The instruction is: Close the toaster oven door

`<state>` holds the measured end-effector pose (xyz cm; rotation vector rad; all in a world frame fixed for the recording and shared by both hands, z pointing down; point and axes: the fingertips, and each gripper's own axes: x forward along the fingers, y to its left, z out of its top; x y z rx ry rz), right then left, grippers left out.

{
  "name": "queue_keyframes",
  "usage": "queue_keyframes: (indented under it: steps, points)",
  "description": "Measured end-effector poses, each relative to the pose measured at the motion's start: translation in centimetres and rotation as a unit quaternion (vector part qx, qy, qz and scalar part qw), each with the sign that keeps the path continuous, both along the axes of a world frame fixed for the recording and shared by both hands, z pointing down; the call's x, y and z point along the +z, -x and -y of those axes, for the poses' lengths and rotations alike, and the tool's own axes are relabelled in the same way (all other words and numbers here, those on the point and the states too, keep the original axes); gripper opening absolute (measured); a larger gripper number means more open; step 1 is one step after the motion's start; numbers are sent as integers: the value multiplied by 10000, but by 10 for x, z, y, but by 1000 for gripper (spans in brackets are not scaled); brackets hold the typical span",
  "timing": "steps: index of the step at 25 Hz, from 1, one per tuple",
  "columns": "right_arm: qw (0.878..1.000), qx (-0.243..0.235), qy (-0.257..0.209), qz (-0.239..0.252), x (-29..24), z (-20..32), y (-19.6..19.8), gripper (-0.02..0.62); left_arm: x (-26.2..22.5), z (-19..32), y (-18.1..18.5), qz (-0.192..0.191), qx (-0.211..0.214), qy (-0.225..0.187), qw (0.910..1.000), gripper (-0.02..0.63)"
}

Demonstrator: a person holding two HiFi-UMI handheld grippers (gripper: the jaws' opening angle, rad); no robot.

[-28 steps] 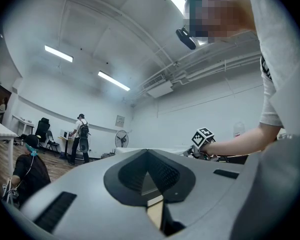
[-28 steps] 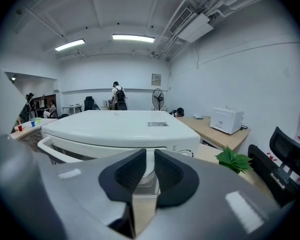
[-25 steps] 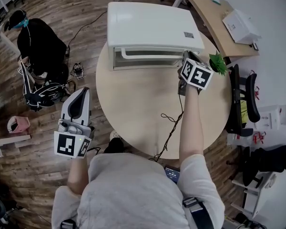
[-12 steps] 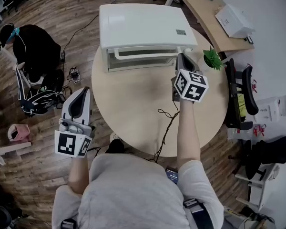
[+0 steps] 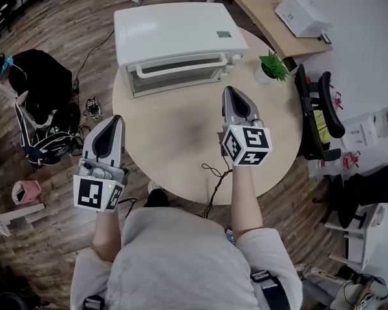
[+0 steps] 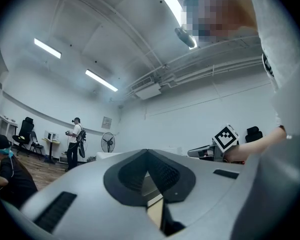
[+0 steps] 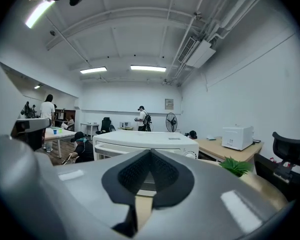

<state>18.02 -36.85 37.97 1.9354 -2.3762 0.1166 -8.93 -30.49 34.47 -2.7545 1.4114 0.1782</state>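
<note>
Open office room around my round worktop (image 5: 174, 141)
Wood plank floor (image 5: 48, 237), white walls (image 7: 250, 94), ceiling strip lights (image 7: 147, 68), black chair (image 5: 313, 108) to my right.

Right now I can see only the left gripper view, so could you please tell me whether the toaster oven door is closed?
Observer: Yes. In the head view the toaster oven has its door upright against the front, so it looks shut.
Operator: Thank you. Is the right gripper touching it?
Observer: No. The right gripper is over the round table, apart from the oven, with its jaws together on nothing.
Operator: Is anything standing close to the oven?
Observer: A small potted plant stands on the table at the oven's knob end, not touching it.
</note>
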Motion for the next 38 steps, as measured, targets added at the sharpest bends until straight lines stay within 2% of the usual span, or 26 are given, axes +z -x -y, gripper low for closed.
queue_keyframes:
  steps: [7, 18, 38]
  points:
    - [9994, -90, -322, -7, -15, -50, 7, 11, -6, -20, -14, 71, 59, -93, 9999, 6]
    - [9980, -128, -583, -230, -28, -116, 12, 11, -23, -53, -24, 17, 22, -236, 9997, 6]
    - [9943, 60, -1043, -202, -54, -203, 3, 11, -40, -104, -42, -75, 115, -369, 9992, 6]
